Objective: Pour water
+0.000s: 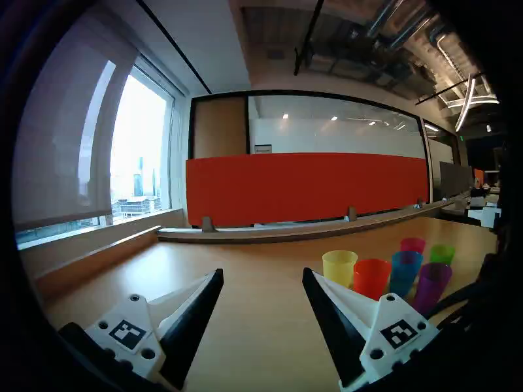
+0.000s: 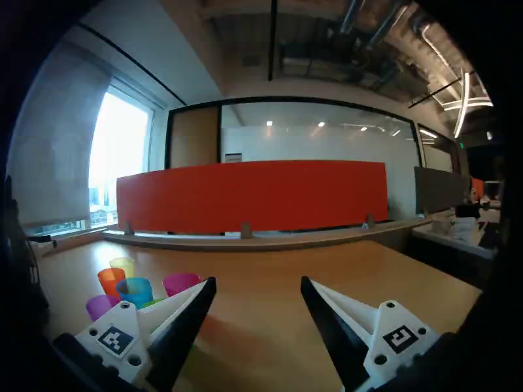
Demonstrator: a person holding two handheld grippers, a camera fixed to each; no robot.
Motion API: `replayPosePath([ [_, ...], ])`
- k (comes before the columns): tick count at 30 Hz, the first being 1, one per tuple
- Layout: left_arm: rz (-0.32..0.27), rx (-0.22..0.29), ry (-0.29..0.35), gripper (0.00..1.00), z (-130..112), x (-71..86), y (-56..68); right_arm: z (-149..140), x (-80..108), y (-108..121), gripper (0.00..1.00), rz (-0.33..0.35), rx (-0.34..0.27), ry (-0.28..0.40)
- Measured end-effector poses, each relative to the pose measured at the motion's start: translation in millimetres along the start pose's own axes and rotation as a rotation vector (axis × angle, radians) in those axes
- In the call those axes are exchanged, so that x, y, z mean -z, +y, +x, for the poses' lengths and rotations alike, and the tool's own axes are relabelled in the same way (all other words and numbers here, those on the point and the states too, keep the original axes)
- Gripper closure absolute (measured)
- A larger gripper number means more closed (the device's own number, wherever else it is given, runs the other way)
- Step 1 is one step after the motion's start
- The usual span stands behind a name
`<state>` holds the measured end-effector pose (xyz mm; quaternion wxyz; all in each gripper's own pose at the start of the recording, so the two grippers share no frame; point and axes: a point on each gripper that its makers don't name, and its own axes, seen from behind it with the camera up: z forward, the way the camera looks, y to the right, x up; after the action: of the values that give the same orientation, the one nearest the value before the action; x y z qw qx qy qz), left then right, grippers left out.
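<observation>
While both grippers hover over the wooden surface (image 1: pixel 255 326), the left gripper (image 1: pixel 262 273) has its fingers spread wide w/ nothing between them. Six coloured cups (image 1: pixel 405 271) stand clustered on the surface just right of its right finger, beyond the tip; orange cup (image 1: pixel 371 277) is nearest it. Right gripper (image 2: pixel 258 281): fingers likewise apart, empty. Cups sit left of its left finger, partly hidden behind it. Red partition (image 2: pixel 255 196) runs across, well beyond both.

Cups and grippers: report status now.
Left gripper open, empty. Right gripper open, empty. Coloured cups clustered upright on the table, untouched. Nothing seen blocking the way to them.
</observation>
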<state>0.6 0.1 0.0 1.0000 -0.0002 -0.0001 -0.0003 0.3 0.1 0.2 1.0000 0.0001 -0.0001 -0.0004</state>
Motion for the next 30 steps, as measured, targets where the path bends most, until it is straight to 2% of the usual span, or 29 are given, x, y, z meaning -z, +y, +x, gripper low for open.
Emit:
replayPosePath([
  [3, -0.008, 0.009, -0.005, 0.11, 9.2, -0.5, 2.2, 4.9, -2.2, 1.8, 0.00, 0.004, 0.012, -0.003],
  [9, -0.052, 0.057, -0.034, 0.11, 34.3, -7.3, 6.4, 32.0, -4.8, 5.4, 0.00, 0.018, 0.047, -0.013],
  [14, -0.090, 0.073, -0.011, 0.11, 73.3, -15.6, 9.0, 63.7, -6.4, 6.2, 0.00, 0.041, 0.071, -0.014],
  [21, -0.131, 0.063, 0.021, 0.11, 127.1, -23.7, 12.6, 107.5, -10.9, 1.9, 0.00, 0.070, 0.101, -0.007],
  [26, -0.166, 0.071, 0.012, 0.11, 144.1, -26.9, 16.7, 131.5, -11.7, -5.0, 0.00, 0.098, 0.101, 0.004],
  [30, -0.189, 0.066, -0.001, 0.11, 147.9, -28.3, 21.4, 135.5, -12.2, -9.1, 0.00, 0.119, 0.089, -0.003],
])
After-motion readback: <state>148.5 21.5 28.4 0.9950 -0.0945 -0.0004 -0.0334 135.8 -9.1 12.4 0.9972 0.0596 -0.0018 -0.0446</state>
